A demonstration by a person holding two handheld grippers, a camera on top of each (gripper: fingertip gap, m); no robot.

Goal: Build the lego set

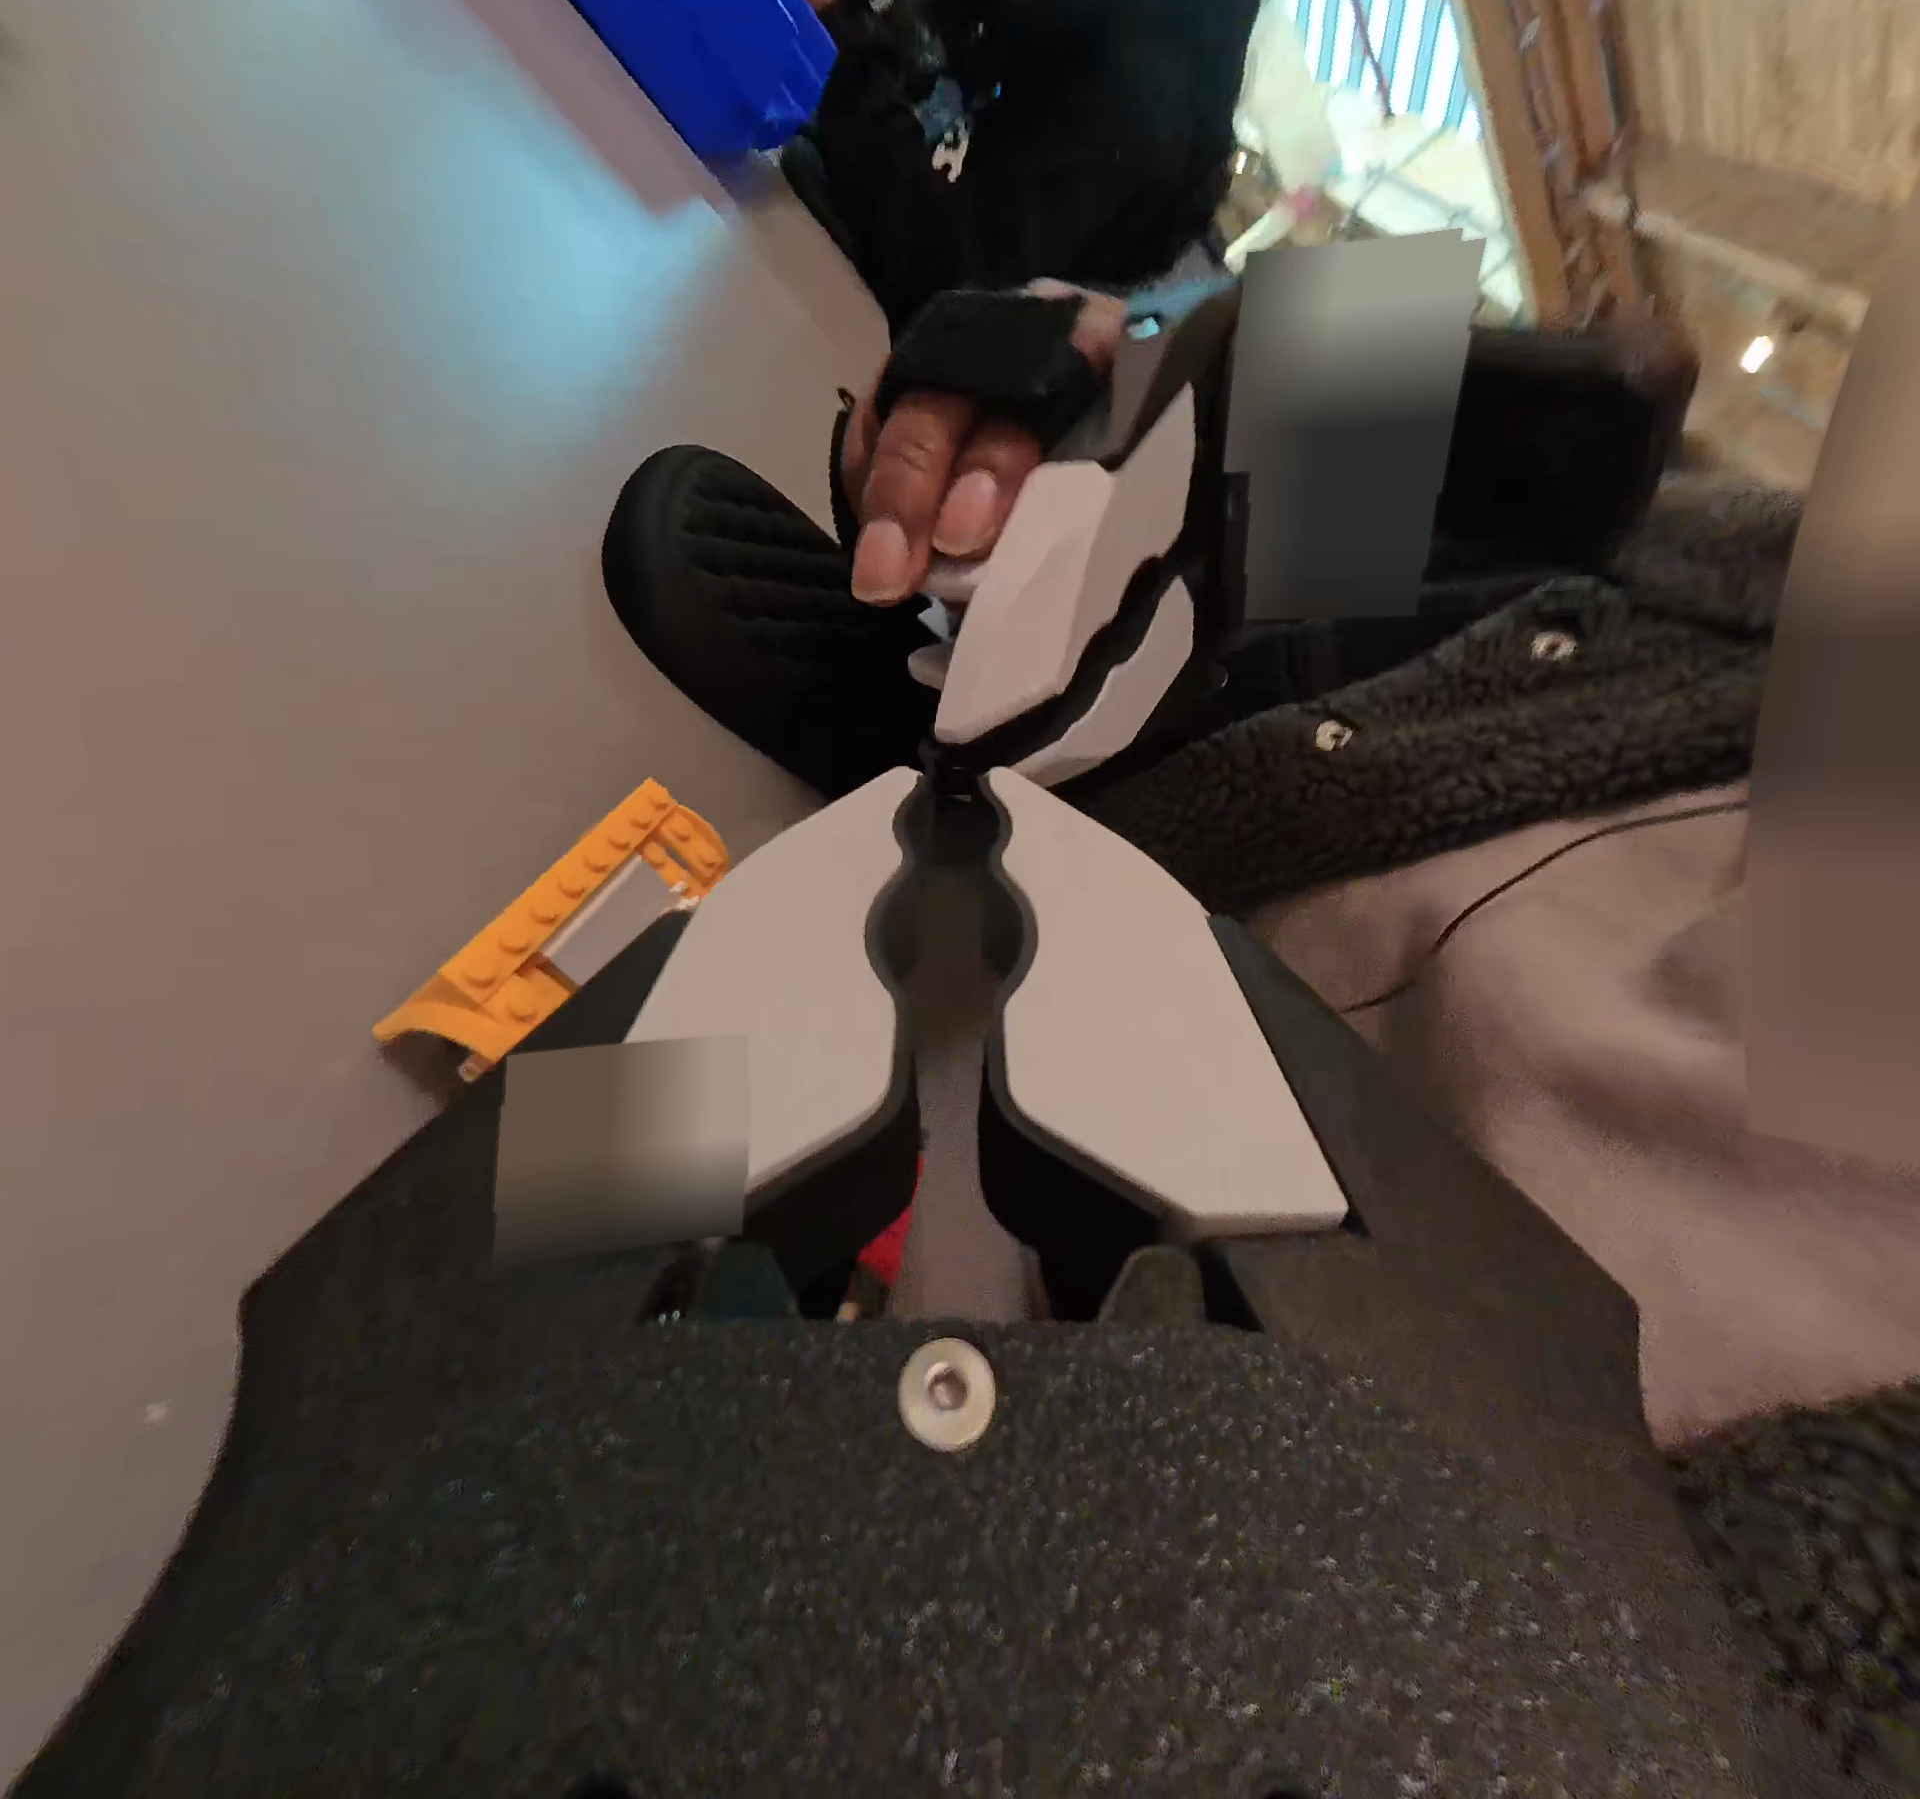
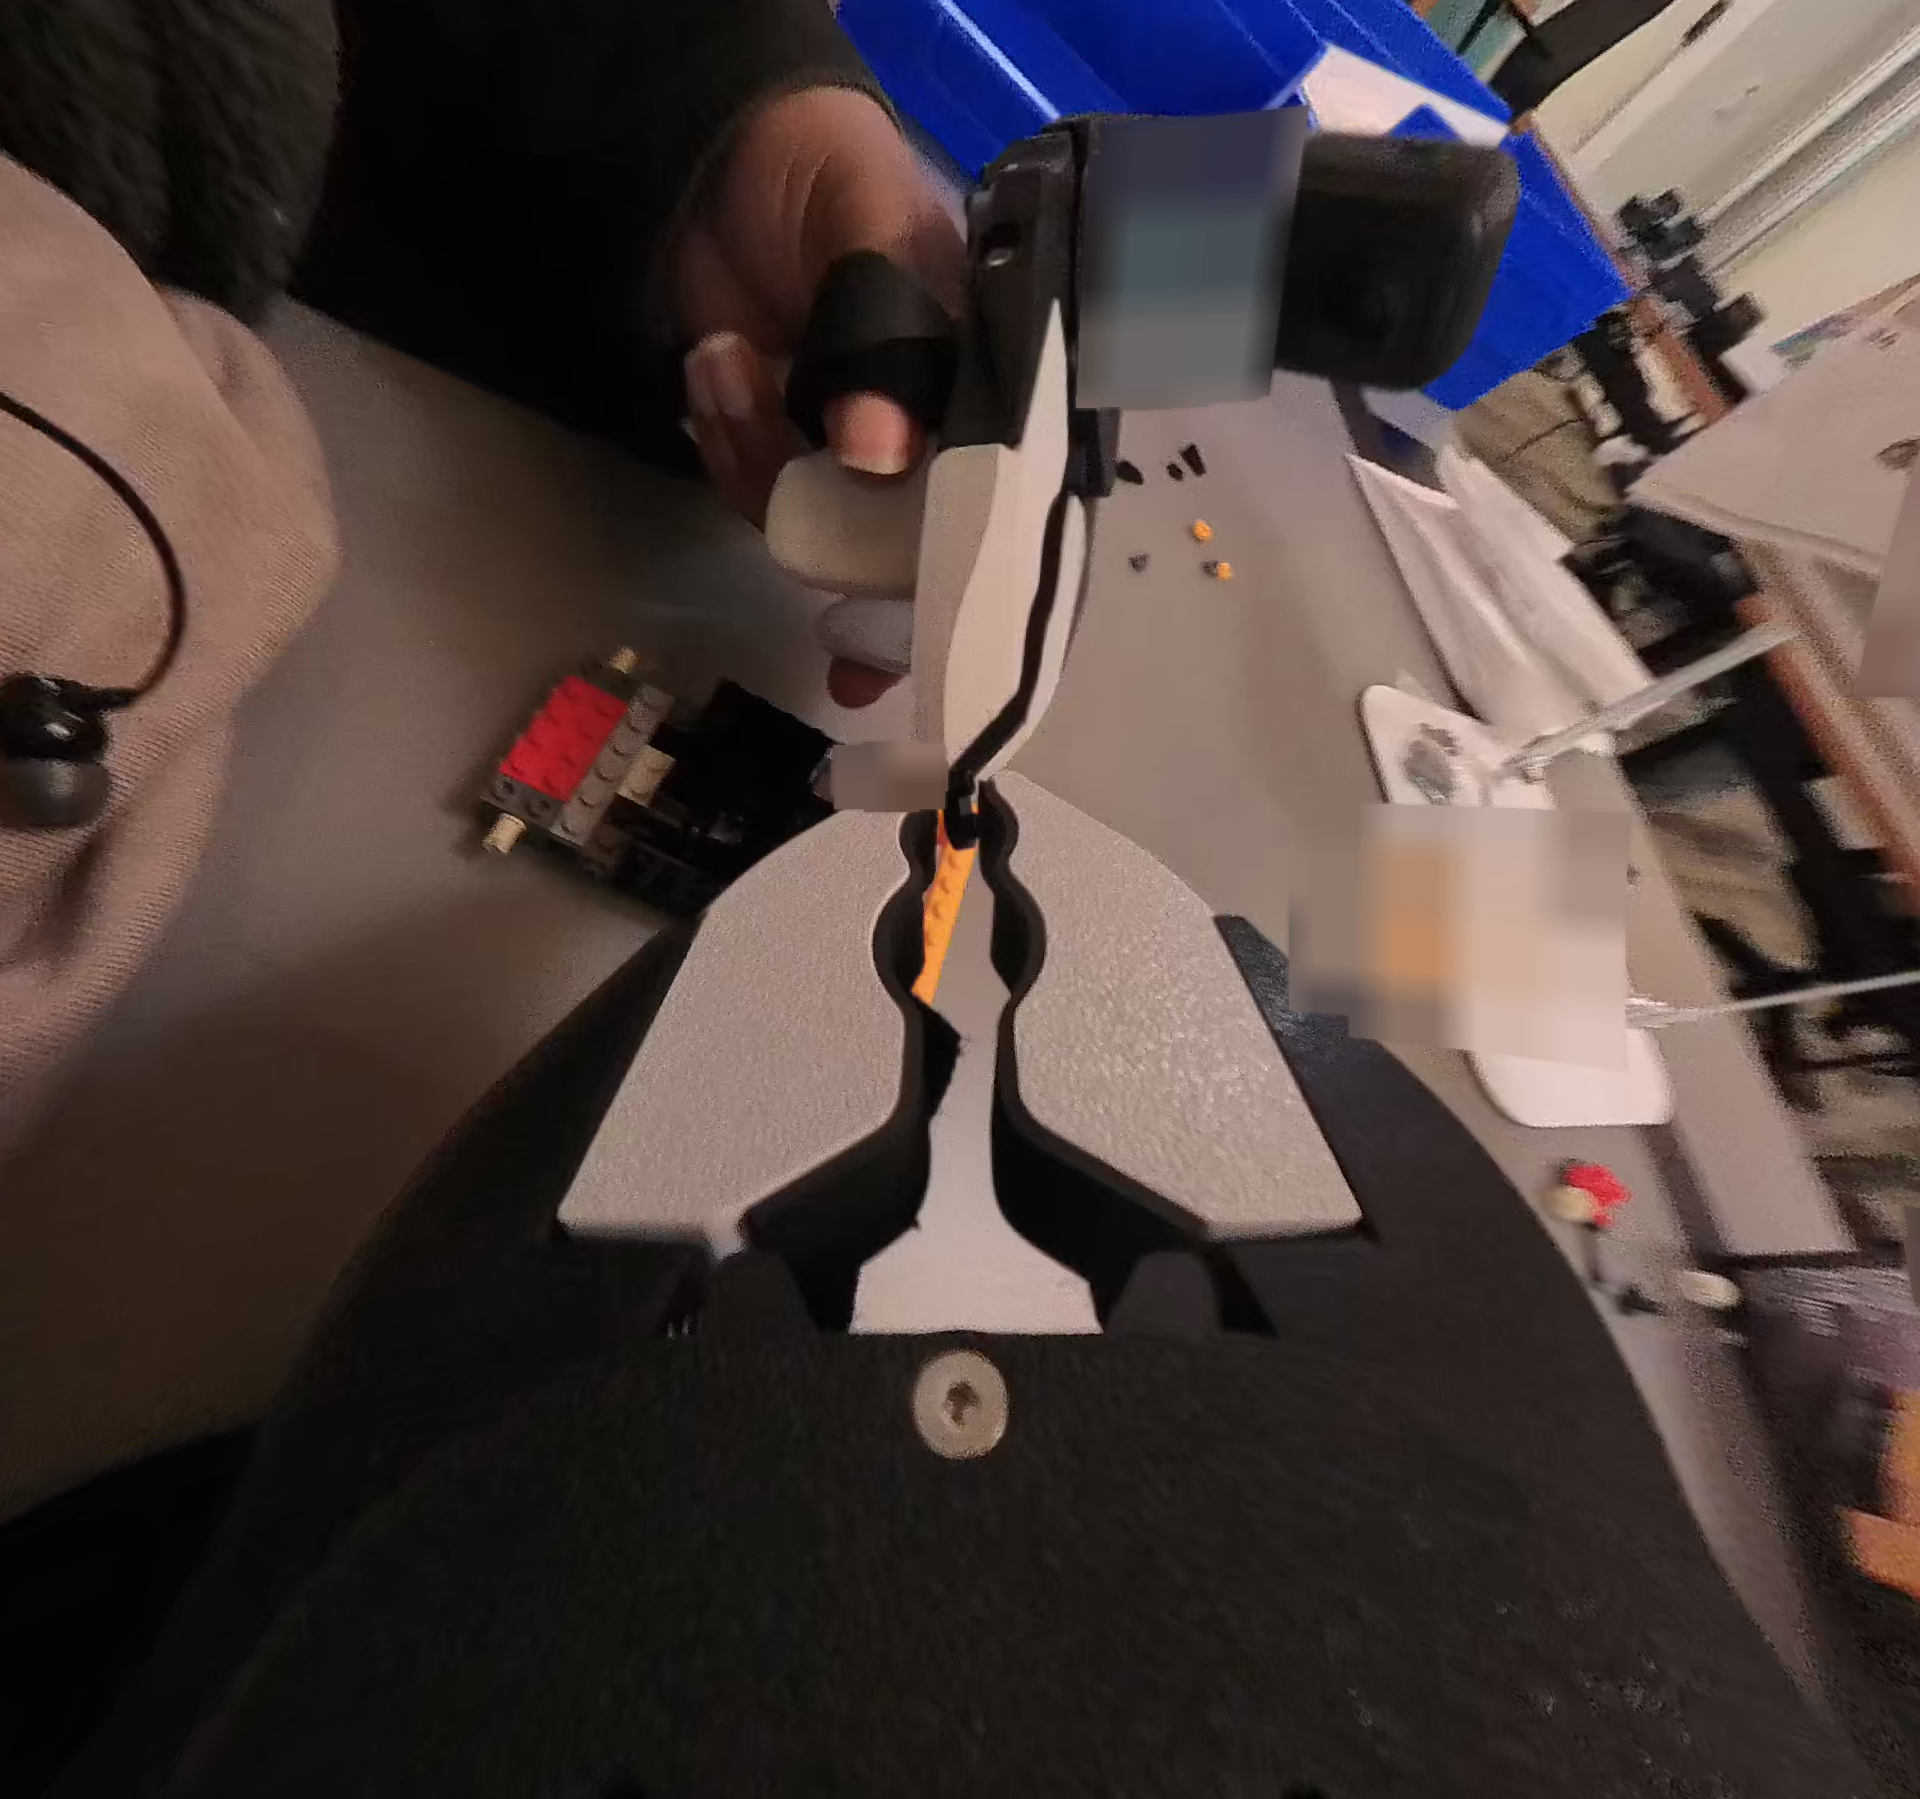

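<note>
My left gripper (image 1: 951,785) and right gripper (image 2: 961,807) meet tip to tip above the grey table (image 1: 260,502). Both are shut, and both pinch the same small black piece (image 1: 948,781), also seen in the right wrist view (image 2: 962,807). The right gripper (image 1: 961,747) comes in from above in the left wrist view, and the left gripper (image 2: 966,775) does so in the right wrist view. An orange Lego frame (image 1: 561,928) lies on the table beside my left fingers. An orange strip (image 2: 943,908) shows through the gap between my right fingers. A red, grey and black Lego build (image 2: 592,762) sits on the table.
Blue bins (image 2: 1039,14) stand at the back. Small black and orange loose pieces (image 2: 1195,534) lie behind the left gripper. A white stand base (image 2: 1455,762) and a small red piece (image 2: 1590,1188) are at the right. A dark fleece jacket (image 1: 1455,731) lies nearby.
</note>
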